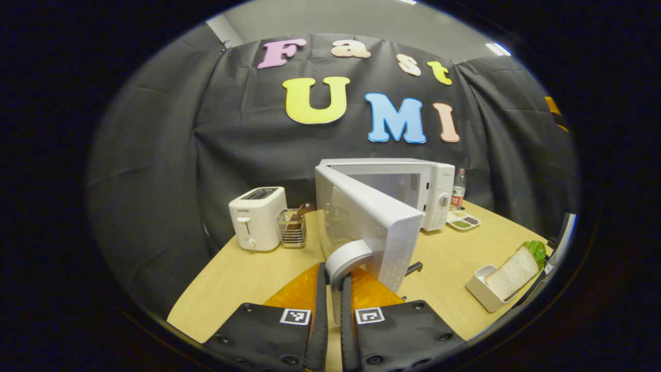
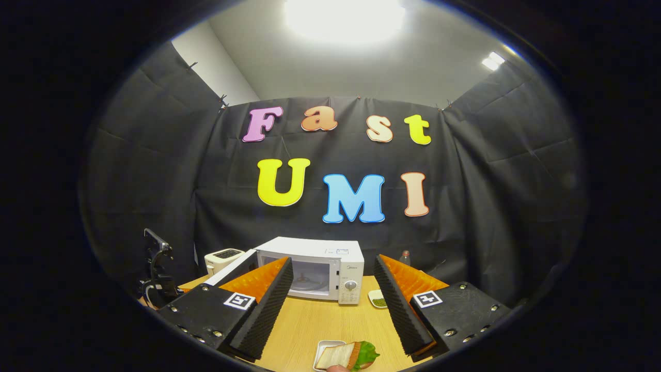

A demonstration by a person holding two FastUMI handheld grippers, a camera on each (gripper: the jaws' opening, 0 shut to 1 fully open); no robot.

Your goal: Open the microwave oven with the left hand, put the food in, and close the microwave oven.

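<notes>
Black cloth walls enclose a pale wooden counter (image 1: 248, 279) on which the microwave oven (image 1: 439, 191) is set near the back. Its door (image 1: 372, 222) is swung partly open toward the left gripper view, so that the cavity is exposed; the curved door handle (image 1: 347, 258) is clamped between the fingers of the left hand-held gripper (image 1: 334, 281), which are drawn narrow on it.

Left of the oven, a white toaster (image 1: 257, 217) is seen, with a wire rack (image 1: 292, 228) just beside it. A bottle (image 1: 458, 189) and a small divided dish (image 1: 463, 220) are placed at the oven's right side.

The food — a sandwich (image 2: 347, 355) of sliced bread with a lettuce leaf — is held upright in a small white tray (image 2: 324, 346) on the near part of the counter, well apart from the oven; in the left gripper view it appears at the right edge.

In the right gripper view, the right hand-held gripper (image 2: 333, 302) is held wide open above the counter, nothing between its fingers, with the sandwich below it and the open oven framed beyond.
</notes>
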